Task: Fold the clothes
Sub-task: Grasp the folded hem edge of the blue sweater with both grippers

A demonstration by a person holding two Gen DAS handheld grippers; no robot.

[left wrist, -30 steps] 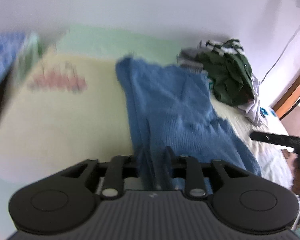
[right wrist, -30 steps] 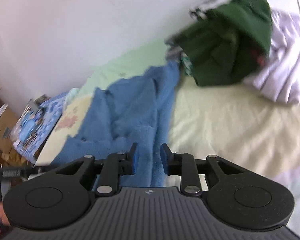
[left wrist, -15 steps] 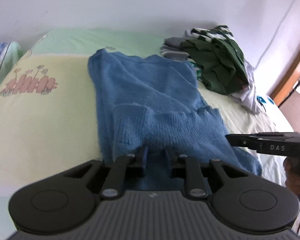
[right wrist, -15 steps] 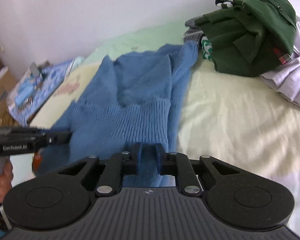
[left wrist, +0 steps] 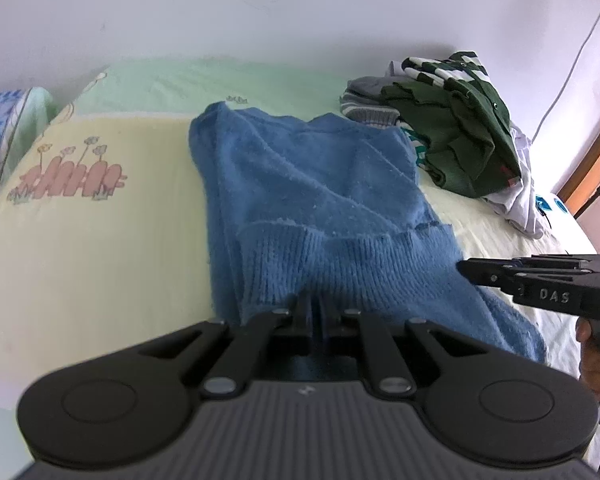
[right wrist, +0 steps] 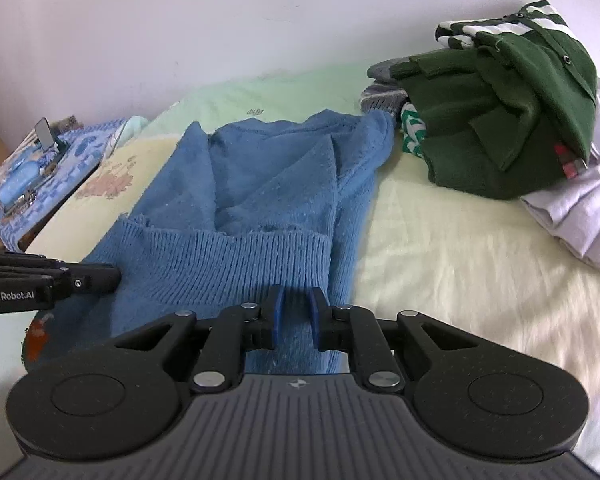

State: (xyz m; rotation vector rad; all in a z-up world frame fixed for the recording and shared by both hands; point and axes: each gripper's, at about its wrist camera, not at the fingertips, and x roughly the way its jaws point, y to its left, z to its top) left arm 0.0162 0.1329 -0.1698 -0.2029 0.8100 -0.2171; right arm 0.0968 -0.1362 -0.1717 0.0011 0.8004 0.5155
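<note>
Your left gripper (left wrist: 315, 312) is closing, its jaws narrowed to a thin slit with the ribbed hem of the blue sweater (left wrist: 320, 196) pinched between them. Your right gripper (right wrist: 296, 312) stands a little wider, blue pads showing, with the same hem running between them; whether the pads actually press the knit you cannot tell from here. Both tools sit at the near edge of the garment, one at each side of the hem.

The sweater lies on the bed (right wrist: 460, 248), its long axis running away from you toward the wall, hem nearest, neckline farthest. Its sides are folded inward, so it reads as one narrow strip.

You have one blue sweater in work. Beside its far right corner sits one heap of clothes (right wrist: 500, 120): green pieces on top, grey and white beneath.
</note>
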